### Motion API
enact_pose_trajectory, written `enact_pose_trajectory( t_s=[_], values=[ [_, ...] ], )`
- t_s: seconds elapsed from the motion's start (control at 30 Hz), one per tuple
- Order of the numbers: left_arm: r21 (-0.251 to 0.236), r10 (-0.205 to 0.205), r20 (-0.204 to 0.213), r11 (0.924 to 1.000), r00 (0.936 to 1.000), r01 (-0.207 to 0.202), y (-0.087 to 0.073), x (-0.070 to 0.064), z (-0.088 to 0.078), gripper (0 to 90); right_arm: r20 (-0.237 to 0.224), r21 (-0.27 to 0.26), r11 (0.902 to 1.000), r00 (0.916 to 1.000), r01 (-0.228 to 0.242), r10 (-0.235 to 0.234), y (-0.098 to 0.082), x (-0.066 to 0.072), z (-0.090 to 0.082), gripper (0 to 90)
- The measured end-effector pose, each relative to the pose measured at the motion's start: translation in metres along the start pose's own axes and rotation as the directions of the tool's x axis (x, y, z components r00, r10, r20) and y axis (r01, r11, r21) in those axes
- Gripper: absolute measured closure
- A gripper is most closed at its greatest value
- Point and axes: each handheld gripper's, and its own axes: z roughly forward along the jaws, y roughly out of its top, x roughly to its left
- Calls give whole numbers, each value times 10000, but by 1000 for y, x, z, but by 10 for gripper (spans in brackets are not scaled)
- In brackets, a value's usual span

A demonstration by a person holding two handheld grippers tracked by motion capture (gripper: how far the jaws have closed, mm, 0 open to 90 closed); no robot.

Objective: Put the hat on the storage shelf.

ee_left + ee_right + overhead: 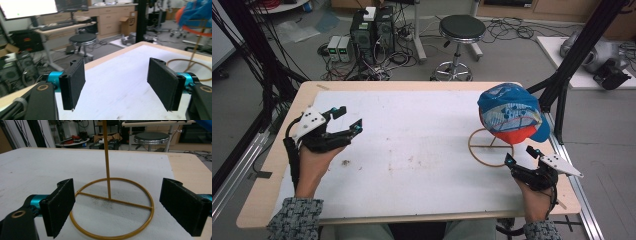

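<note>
A blue and orange cap (511, 113) sits on top of a gold wire stand (490, 147) at the table's right side. The stand's ring base (112, 207) and thin upright rod lie just ahead of my right gripper (520, 155), which is open with nothing between its pads. At the table's left side my left gripper (349, 119) is open and empty over the white mat. In the left gripper view the cap (197, 12) and the stand (192, 62) show far off at the right, beyond the wide-apart pads (75, 82).
A white mat (417, 150) covers most of the wooden table (272, 165). Beyond the far edge stand a black stool (460, 35), computer boxes and tangled cables on the floor. Black frame posts rise at both sides of the table.
</note>
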Motion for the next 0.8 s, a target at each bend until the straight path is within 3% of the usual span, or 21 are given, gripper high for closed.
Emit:
enact_pose_trajectory(
  t_s=[0.27,0.37,0.8],
  values=[
    [164,-709,-737,9972,9948,723,-34,19,-16,270,96,-12,10000,10000,10,-10,0,2,-4,122],
    [378,-651,-927,9969,9936,689,-39,23,-19,270,126,-27,10000,9999,32,-31,0,2,-5,123],
    [535,-728,-970,9955,9926,783,-48,25,-22,267,-30,33,9999,9999,145,-145,0,4,-2,123]
  ],
)
